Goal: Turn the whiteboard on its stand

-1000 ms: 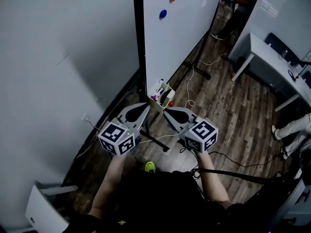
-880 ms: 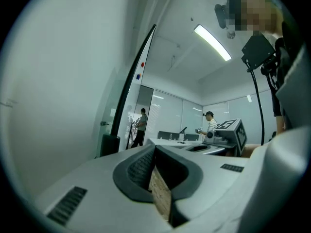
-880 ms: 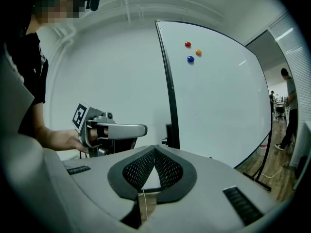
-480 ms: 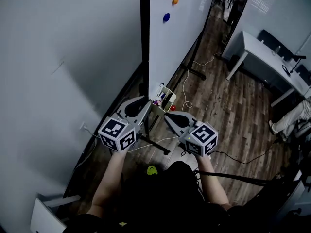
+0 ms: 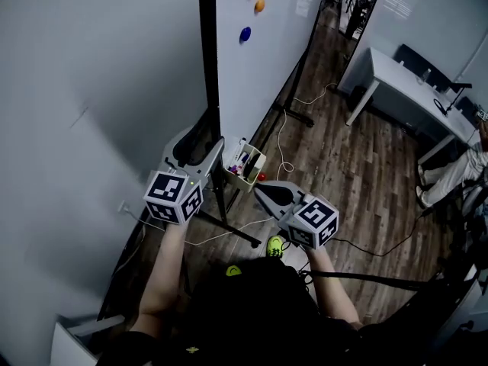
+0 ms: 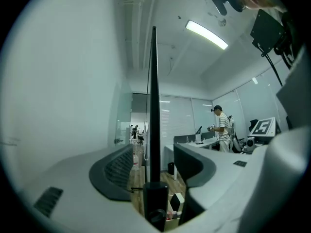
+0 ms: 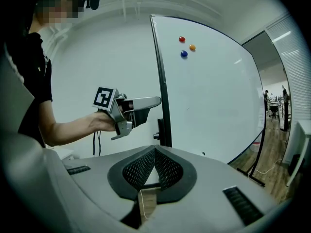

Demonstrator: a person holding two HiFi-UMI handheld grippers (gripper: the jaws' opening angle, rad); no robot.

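Observation:
The whiteboard (image 5: 259, 44) stands edge-on to me in its black frame (image 5: 207, 67), with red, orange and blue magnets (image 5: 245, 33) on its face. My left gripper (image 5: 200, 142) is level at the frame's near edge. Its jaws have just been opening, and the black frame post (image 6: 154, 106) stands between them, apart from both pads, so it is open. In the right gripper view the whiteboard (image 7: 214, 96) fills the right side and the left gripper (image 7: 154, 101) reaches its frame. My right gripper (image 5: 263, 191) hangs lower right, shut with nothing between its pads (image 7: 154, 165).
A small marker box (image 5: 248, 162) hangs low on the board. The stand's foot (image 5: 236, 231) and cables (image 5: 286, 139) cross the wood floor. A grey wall (image 5: 76, 90) is close at left. A white desk (image 5: 404, 82) stands at right, with a person's legs (image 5: 457, 174) nearby.
The left gripper rose and moved left to the frame edge, and its jaws went from shut to open around the post. The right gripper barely moved.

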